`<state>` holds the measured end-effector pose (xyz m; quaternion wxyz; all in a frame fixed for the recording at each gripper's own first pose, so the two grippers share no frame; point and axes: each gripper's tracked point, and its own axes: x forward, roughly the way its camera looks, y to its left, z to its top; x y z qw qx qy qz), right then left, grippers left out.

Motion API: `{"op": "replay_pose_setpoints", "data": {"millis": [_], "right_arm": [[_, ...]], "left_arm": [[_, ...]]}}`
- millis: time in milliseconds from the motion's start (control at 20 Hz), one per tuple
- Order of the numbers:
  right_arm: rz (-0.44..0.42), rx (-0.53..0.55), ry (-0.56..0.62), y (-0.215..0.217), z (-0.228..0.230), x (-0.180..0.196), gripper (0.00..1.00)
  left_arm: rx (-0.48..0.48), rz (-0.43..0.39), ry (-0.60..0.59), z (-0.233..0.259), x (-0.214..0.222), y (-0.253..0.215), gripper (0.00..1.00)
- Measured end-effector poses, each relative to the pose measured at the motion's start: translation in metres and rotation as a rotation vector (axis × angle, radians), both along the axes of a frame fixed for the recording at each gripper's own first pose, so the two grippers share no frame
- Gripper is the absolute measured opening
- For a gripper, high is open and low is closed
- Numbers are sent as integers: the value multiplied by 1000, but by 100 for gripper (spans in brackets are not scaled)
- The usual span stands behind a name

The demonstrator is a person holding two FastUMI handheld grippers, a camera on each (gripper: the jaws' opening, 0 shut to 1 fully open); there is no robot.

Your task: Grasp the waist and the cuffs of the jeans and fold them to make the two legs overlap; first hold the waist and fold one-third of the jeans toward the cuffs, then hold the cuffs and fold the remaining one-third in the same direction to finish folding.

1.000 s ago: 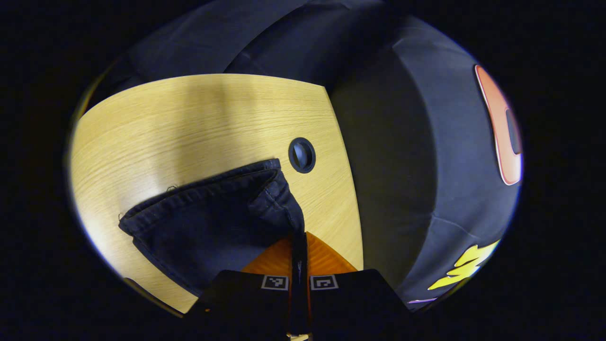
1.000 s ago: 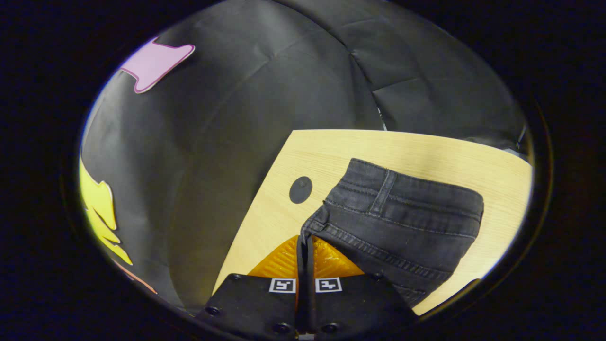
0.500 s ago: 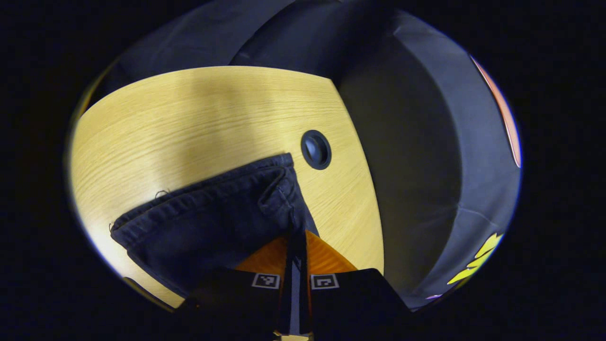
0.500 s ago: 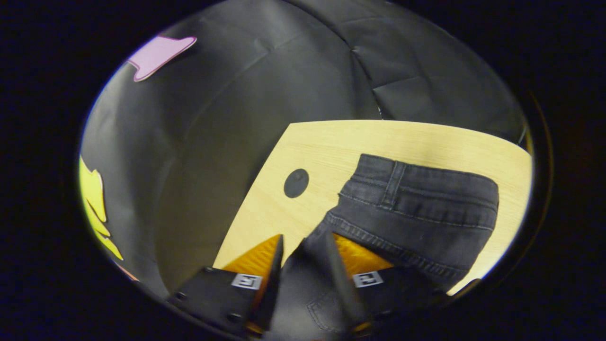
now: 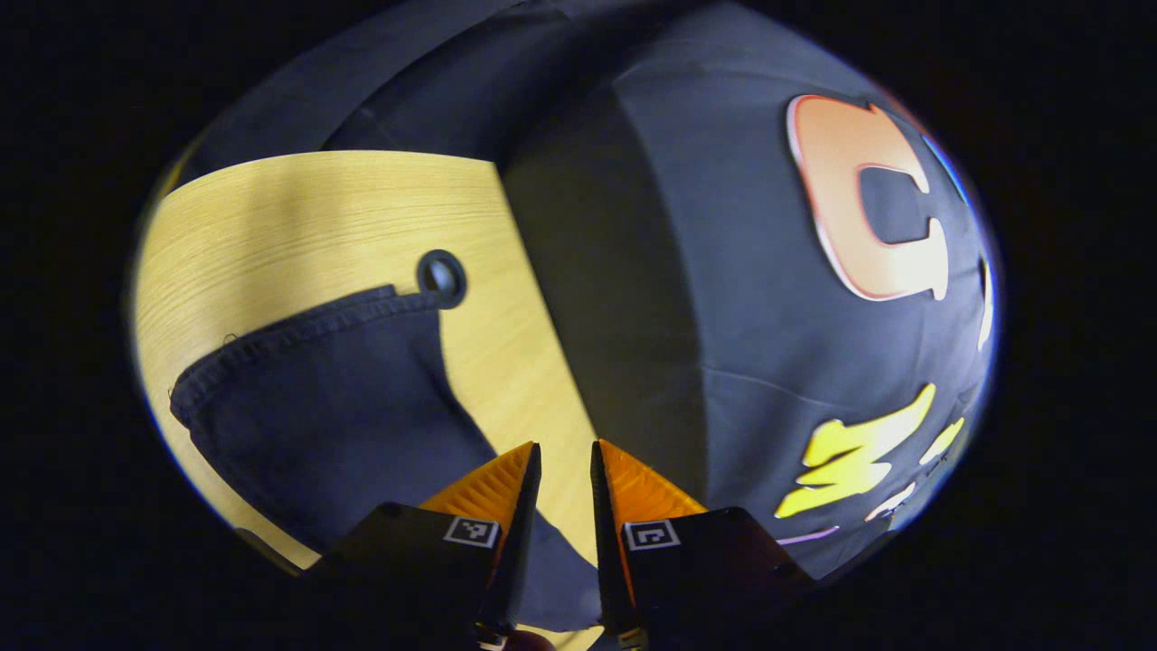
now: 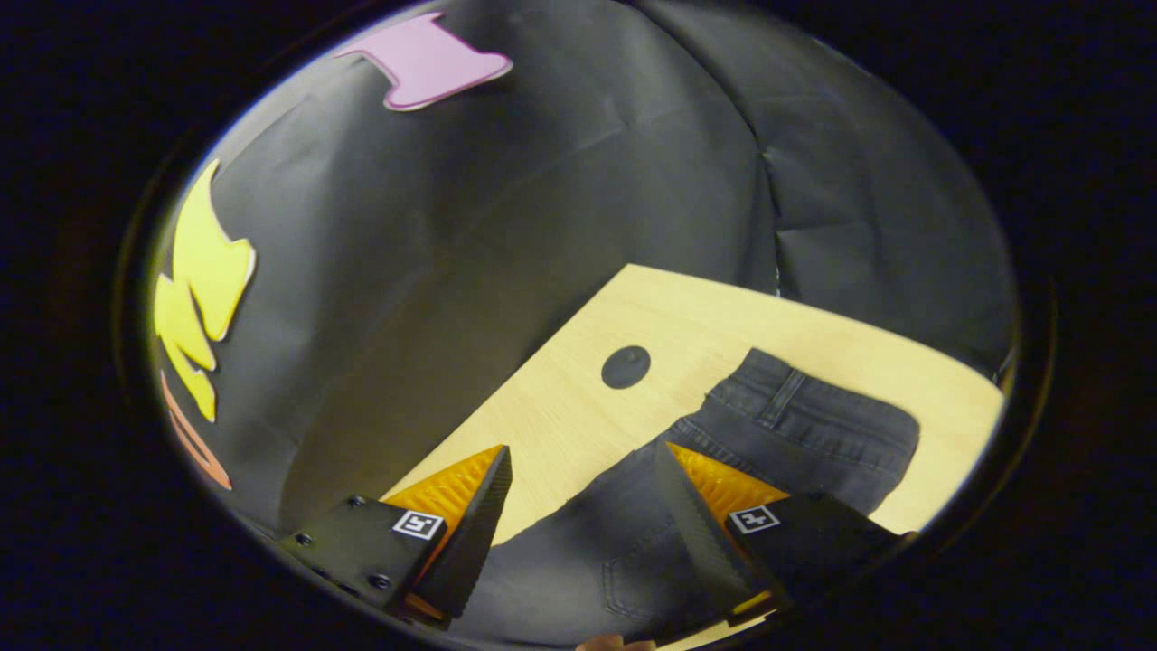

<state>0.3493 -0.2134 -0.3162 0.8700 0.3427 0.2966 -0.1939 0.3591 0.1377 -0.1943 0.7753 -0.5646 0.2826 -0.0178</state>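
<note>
Dark denim jeans (image 5: 343,407): lying flat on the pale wood-grain tabletop (image 5: 298,217), hemmed edge just beside the round black cable grommet (image 5: 442,276). Bare wood lies beyond the hem and the waistband (image 6: 813,416). Left gripper (image 5: 565,457): fingers narrowly apart, gripping nothing. Right gripper (image 6: 583,461): fingers spread wide over the denim, gripping nothing.

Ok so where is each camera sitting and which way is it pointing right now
Left gripper view: rides on the left gripper, looking forward and down past its parted orange fingers at the jeans cuff end on the table.
Right gripper view: rides on the right gripper, looking past its wide-open fingers at the jeans waist end.
Shared: jeans, table, its round hole, the black cloth wall.
</note>
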Motion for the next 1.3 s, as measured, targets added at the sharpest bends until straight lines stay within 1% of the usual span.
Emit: {"op": "replay_pose_setpoints", "data": {"millis": [50,100,150,200,250,300,350,400,450,500,600,650,750,800,900,950,1050,1150,1250,1300], "right_arm": [[9,-31,-5,-2,10,-7,98],[17,-57,-11,-6,20,-15,98],[23,-80,-15,-13,33,-25,98],[26,-100,-17,-18,41,-33,98],[30,-125,-17,-25,47,-41,99],[30,-149,-15,-31,53,-50,99],[27,-169,-8,-40,54,-59,99],[24,-175,2,-48,52,-69,98],[13,-168,13,-55,46,-77,98],[-3,-164,28,-63,40,-87,98],[-40,-152,53,-87,32,-111,99],[-60,-133,77,-96,23,-123,98],[-103,-87,107,-111,7,-142,98],[-121,-67,120,-119,-1,-149,98],[-151,-21,142,-127,-17,-161,99],[-169,4,146,-130,-24,-163,98],[-193,38,149,-134,-31,-169,98],[-195,63,162,-135,-42,-168,98],[-182,90,173,-128,-53,-164,98],[-188,80,155,-133,-51,-155,98]], "left_arm": [[18,-20,-46,16,-6,-1,37],[41,-59,-83,33,-15,-8,22],[70,-94,-128,53,-25,-16,38],[135,-116,-163,69,-35,-20,41],[232,-133,-215,86,-45,-22,31],[321,-144,-259,101,-53,-24,51],[436,-161,-297,115,-69,-29,64],[538,-162,-320,124,-82,-30,70],[626,-158,-347,134,-94,-34,84],[703,-165,-372,142,-107,-39,87],[862,-148,-403,151,-138,-46,91],[924,-142,-436,155,-152,-52,100],[1044,-119,-499,167,-177,-63,99],[1113,-121,-542,174,-191,-71,98],[1259,-143,-591,182,-218,-85,97],[1275,-165,-615,183,-230,-99,97],[1227,-192,-615,177,-254,-126,98],[1193,-186,-593,173,-272,-138,99],[1185,-180,-580,170,-283,-145,100],[1183,-182,-573,170,-288,-147,100]]}}
